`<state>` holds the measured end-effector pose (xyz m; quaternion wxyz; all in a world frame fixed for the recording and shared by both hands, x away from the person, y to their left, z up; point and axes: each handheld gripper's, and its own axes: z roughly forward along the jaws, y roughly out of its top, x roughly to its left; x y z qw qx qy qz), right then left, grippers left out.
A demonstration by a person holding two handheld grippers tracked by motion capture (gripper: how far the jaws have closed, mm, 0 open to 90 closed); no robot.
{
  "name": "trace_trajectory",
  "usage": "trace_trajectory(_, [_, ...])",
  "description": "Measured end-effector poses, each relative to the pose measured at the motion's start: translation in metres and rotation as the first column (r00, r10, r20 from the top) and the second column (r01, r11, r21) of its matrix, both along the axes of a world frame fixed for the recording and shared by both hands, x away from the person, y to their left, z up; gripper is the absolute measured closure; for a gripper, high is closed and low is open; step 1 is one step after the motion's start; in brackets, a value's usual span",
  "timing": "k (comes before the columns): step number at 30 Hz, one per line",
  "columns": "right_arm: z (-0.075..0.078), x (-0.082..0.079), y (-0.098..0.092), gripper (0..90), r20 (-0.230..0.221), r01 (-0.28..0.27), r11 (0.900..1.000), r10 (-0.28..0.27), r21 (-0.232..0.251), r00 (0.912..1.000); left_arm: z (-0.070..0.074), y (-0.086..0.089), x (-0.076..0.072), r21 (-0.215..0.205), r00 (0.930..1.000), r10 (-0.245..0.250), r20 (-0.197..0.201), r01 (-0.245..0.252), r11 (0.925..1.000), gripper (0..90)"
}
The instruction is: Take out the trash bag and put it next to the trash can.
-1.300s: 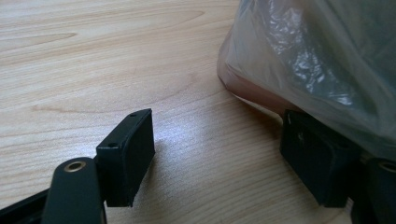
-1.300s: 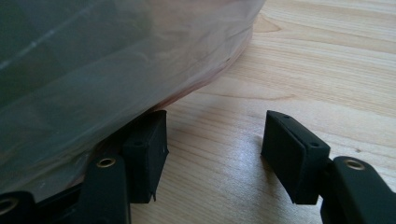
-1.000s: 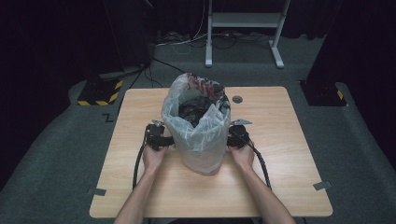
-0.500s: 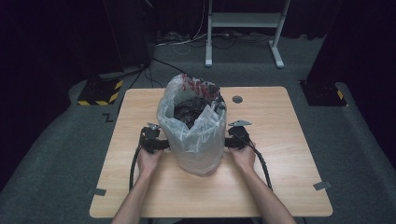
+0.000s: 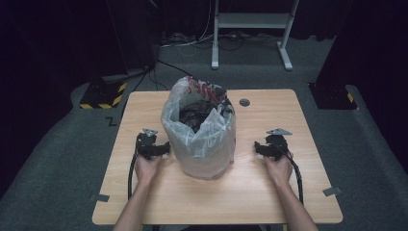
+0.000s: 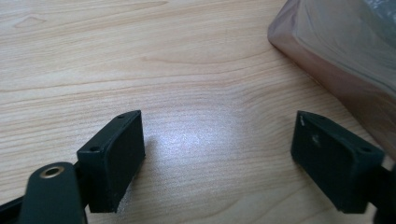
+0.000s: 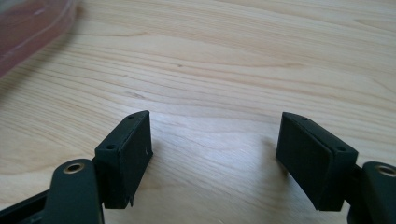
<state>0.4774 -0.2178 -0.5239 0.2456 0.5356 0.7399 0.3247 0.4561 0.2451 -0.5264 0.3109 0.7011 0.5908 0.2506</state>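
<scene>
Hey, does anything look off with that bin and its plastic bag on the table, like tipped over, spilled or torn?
Nothing stands out. The bin stands upright on the table, and its plastic bag is rumpled at the rim, with no tear visible. Nothing has spilled. Both the left gripper and the right gripper are open and apart from it.

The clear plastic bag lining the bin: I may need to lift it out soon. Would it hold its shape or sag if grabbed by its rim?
The clear crinkled plastic bag looks thin and wrinkled, so its rim would probably flop and stretch. Dark contents fill it, so it may sag under that load. The film looks glossy, possibly slippery.
</scene>
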Motion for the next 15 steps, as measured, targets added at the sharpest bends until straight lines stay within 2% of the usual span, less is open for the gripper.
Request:
trace_trajectory(6, [0.000,-0.004,-0.004,26.4,0.002,0.004,1.000,-0.004,0.000,1.0000,0.003,0.004,-0.001,-0.030,0.9999,-0.002,-0.015,0.001,0.9996,21.2])
trace_trajectory(8, [0.000,-0.005,-0.005,26.4,0.003,0.004,1.000,-0.004,-0.002,1.0000,0.006,0.005,-0.003,-0.044,0.9999,-0.004,-0.010,0.004,0.9990,21.0])
trace_trajectory(12, [0.000,-0.005,-0.006,26.4,0.003,0.004,1.000,-0.004,-0.003,1.0000,0.023,0.010,-0.013,-0.090,0.9994,-0.018,0.028,0.020,0.9957,21.3])
trace_trajectory(15, [0.000,-0.005,-0.006,26.4,0.003,0.004,1.000,-0.004,-0.003,1.0000,0.026,0.014,-0.017,-0.092,0.9996,-0.015,0.025,0.017,0.9957,21.7])
